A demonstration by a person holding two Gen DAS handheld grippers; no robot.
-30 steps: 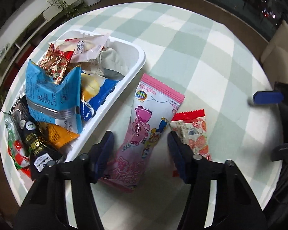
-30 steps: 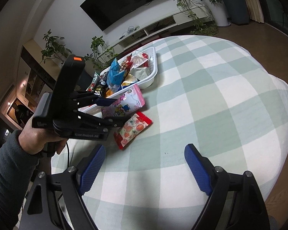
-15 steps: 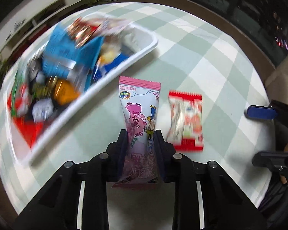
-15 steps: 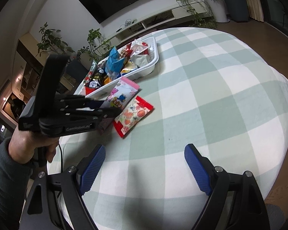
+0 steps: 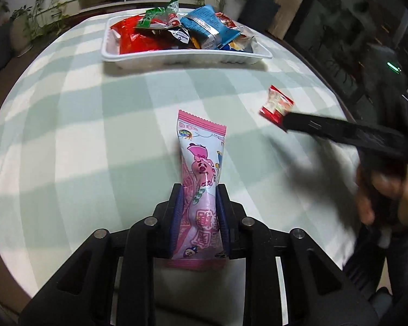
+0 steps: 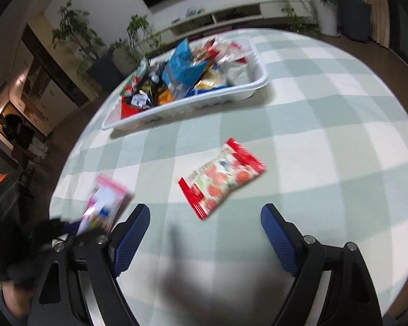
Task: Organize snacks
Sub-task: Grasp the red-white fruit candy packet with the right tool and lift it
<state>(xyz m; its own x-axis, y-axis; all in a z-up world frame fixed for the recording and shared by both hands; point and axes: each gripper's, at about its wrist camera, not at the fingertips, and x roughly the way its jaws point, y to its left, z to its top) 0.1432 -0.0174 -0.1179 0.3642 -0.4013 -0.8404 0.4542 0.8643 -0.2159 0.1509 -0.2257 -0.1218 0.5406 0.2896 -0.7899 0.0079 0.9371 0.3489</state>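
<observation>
Gripping the pink snack packet (image 5: 201, 190) clear of the checked tablecloth (image 5: 95, 135), left gripper (image 5: 198, 217) next carries it to the white tray (image 5: 176, 58); right gripper (image 6: 204, 233) gapes wide near the red packet (image 6: 221, 176).

The left gripper (image 5: 198, 216) is seen pointing forward and level, its blue-padded fingers (image 5: 177, 218) pressed close together on a pink packet. The right gripper (image 6: 205, 240) is held with its jaws spread wide and nothing between them, angled downward. The right hand (image 5: 382, 190) is shown blurred, wrapped around that gripper's handle.
</observation>
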